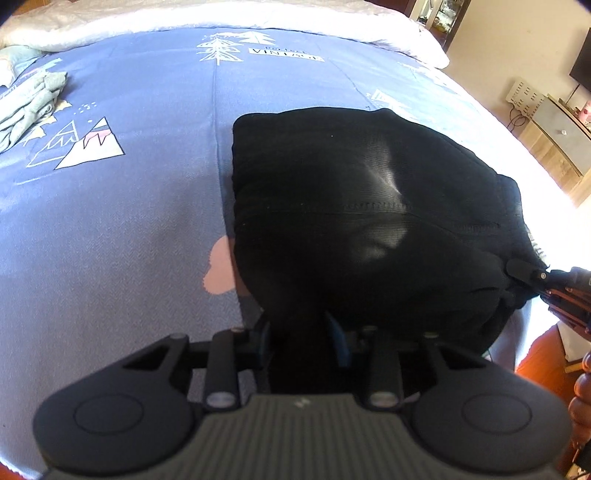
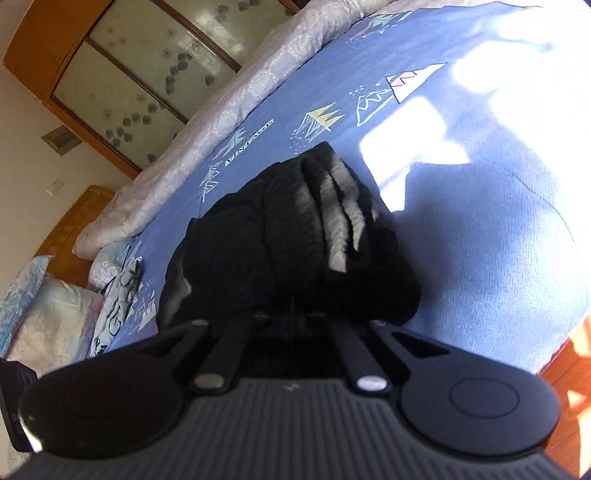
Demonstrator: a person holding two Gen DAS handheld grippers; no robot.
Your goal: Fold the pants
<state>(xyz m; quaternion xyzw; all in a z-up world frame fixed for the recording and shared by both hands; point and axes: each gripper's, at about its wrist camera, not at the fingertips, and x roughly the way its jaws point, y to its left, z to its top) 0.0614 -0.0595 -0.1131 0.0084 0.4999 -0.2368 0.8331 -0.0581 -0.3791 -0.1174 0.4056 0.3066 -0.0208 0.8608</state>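
Observation:
The black pants (image 1: 354, 206) lie folded into a thick bundle on the blue patterned bed sheet (image 1: 110, 221). My left gripper (image 1: 301, 332) is at the bundle's near edge, with black fabric between its blue-padded fingers. My right gripper (image 1: 524, 271) shows at the bundle's right edge in the left wrist view, its fingers pressed into the fabric. In the right wrist view the pants (image 2: 280, 236) show grey fleece lining at the stacked layers, and my right gripper (image 2: 290, 314) is closed on the near edge, its fingertips hidden in the dark fabric.
A grey-green garment (image 1: 33, 107) lies crumpled at the sheet's far left. A white quilt (image 1: 184, 18) lines the far edge. Pillows (image 2: 44, 314) and a wooden headboard (image 2: 74, 221) stand at the bed's head. The bed's right edge meets a wooden floor (image 1: 546, 354).

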